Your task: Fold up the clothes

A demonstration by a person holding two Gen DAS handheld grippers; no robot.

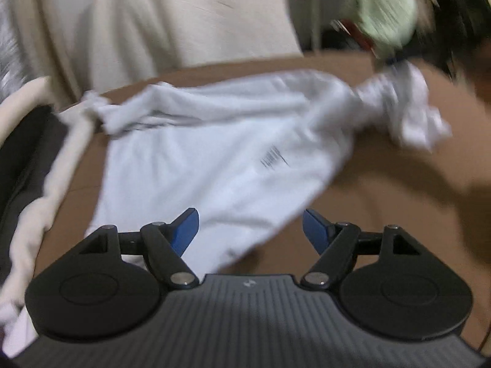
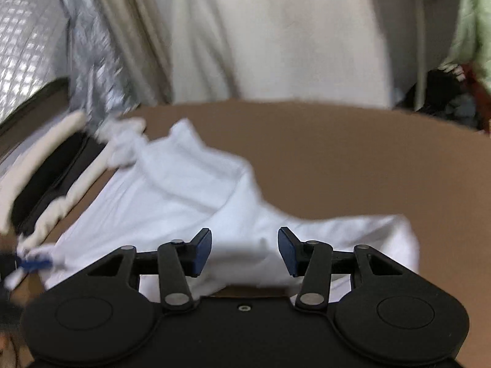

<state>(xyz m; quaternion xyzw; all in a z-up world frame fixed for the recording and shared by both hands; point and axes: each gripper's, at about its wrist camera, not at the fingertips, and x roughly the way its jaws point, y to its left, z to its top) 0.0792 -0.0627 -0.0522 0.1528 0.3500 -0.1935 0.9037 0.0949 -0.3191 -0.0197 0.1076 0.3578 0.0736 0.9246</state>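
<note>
Left gripper point(image 1: 250, 228) is released, blue pads spread wide with nothing pinched; it hangs over the near hem of the white cotton T-shirt point(image 1: 211, 159). Right gripper point(image 2: 244, 251) is likewise released, jaws apart, cloth visible below the gap but not pressed by either pad.

The T-shirt lies loose on the brown counter point(image 1: 383, 190), roughly spread but not flat. One sleeve is bunched into a crumpled knot at the far right point(image 1: 408, 107) in the left wrist view, the other twisted at the counter's left edge point(image 1: 92, 107). A small dark printed mark point(image 1: 273, 158) faces up on the chest. Wrinkles and a raised ridge run across the body in the right wrist view point(image 2: 233, 196).

Likely reading: the shirt has been dropped for laying out, and both grippers hang open over the hem side so they can take fresh holds. No fold looks made yet. The sleeves need pulling out first.

A cream fabric-rimmed dark basket point(image 1: 40, 168) sits just beside the counter's left edge. Both views are motion-blurred, so fine detail is unsure.
</note>
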